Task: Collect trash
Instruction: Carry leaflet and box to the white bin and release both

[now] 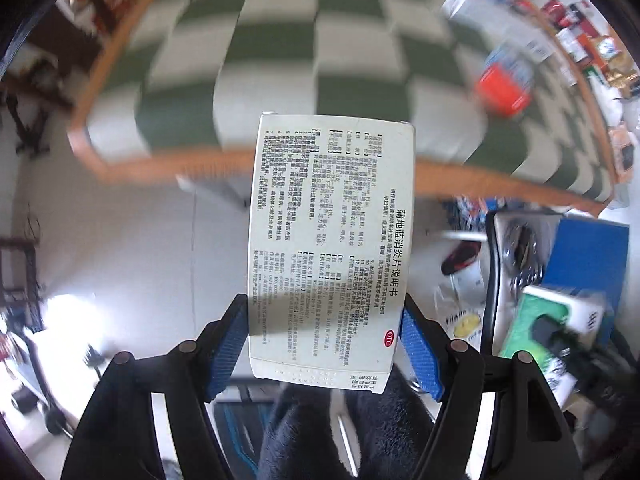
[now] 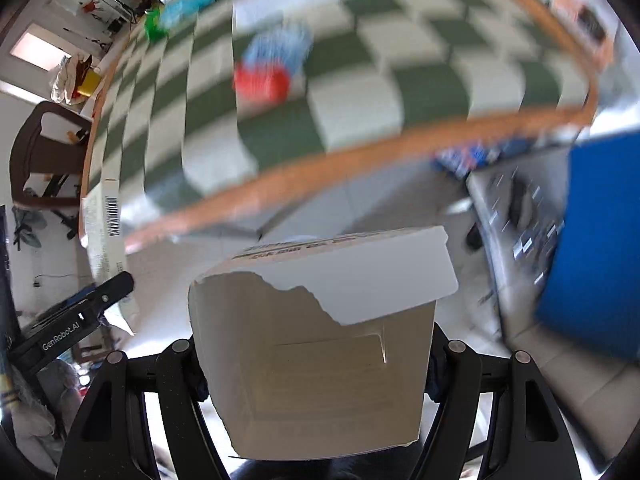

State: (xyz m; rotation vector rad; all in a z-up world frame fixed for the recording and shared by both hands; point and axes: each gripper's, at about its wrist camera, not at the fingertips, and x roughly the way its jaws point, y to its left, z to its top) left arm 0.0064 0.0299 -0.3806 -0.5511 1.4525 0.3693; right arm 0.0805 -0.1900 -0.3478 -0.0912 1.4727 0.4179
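Observation:
My left gripper (image 1: 322,344) is shut on a white medicine box (image 1: 330,240) printed with black Chinese text and held upright off the table's near edge. The same box shows edge-on with a barcode in the right wrist view (image 2: 106,224), with the left gripper (image 2: 100,304) below it. My right gripper (image 2: 312,364) is shut on an open white carton with a torn flap (image 2: 320,344); its brown inside faces the camera. A red and blue piece of trash (image 1: 506,80) lies on the green-and-white checked table (image 1: 280,56), also in the right wrist view (image 2: 266,68).
The table has an orange rim (image 1: 500,184). A black-framed bin (image 1: 520,256) with dark items inside and a blue panel (image 1: 588,256) stand below the table's right. A green and white box (image 1: 556,320) lies close by. Packets crowd the far right edge (image 1: 580,36).

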